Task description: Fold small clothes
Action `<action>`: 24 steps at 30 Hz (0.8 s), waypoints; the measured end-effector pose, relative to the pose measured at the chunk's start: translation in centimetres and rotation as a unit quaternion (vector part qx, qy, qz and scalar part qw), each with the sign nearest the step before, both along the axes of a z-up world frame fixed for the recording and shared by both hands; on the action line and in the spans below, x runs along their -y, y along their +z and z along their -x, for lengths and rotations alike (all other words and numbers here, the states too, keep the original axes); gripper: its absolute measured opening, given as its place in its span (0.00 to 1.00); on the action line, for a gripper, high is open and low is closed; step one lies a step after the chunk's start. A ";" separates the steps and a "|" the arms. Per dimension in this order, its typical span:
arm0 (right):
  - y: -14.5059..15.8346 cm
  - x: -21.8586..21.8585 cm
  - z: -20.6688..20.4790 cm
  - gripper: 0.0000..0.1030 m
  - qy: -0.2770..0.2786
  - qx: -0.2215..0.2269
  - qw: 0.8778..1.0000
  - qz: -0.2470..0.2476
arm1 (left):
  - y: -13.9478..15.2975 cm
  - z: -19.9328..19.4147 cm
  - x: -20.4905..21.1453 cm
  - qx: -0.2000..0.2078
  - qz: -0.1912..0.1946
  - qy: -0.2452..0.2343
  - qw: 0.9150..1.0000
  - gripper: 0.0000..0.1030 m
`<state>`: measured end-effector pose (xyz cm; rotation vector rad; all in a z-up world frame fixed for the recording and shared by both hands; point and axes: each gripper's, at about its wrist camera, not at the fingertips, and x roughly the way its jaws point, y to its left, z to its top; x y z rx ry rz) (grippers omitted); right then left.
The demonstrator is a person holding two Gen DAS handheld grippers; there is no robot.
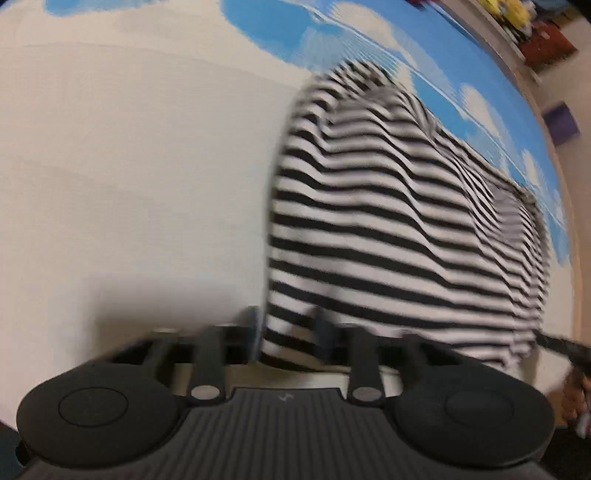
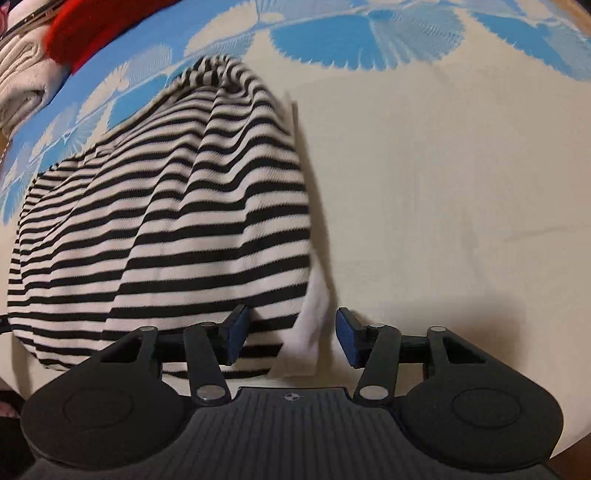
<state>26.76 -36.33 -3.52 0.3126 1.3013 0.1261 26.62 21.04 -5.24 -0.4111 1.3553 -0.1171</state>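
A black-and-white striped garment (image 1: 388, 221) lies bunched on a cream cloth with blue patterns (image 1: 129, 166). The left wrist view is blurred. In it my left gripper (image 1: 288, 332) is shut on the garment's near edge, which runs down between its fingers. In the right wrist view the striped garment (image 2: 177, 221) fills the left half, with a white inner edge (image 2: 314, 314) at its near corner. That corner sits between the blue pads of my right gripper (image 2: 291, 338). Its jaws stand apart, and the right pad (image 2: 347, 343) is clear of the fabric.
A red cloth (image 2: 81, 33) and a folded beige cloth (image 2: 22, 85) lie at the far left of the cream cloth (image 2: 443, 184). Beyond the surface's edge are a shelf with yellow things (image 1: 509, 11) and a purple box (image 1: 561, 122). A hand (image 1: 576, 398) shows at the right edge.
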 end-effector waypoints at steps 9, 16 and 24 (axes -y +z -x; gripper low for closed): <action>6.2 3.8 1.9 0.09 -0.057 0.094 0.991 -0.079 | 5.3 2.7 -2.6 0.080 -0.018 0.040 0.996 0.00; 1.3 1.4 1.6 0.10 -0.009 -0.030 0.999 0.027 | 2.5 1.9 0.8 -0.020 -0.123 -0.034 0.992 0.00; 6.7 -0.7 1.5 0.29 -0.012 0.144 0.989 0.044 | 7.5 1.1 3.4 0.117 -0.050 -0.060 0.990 0.06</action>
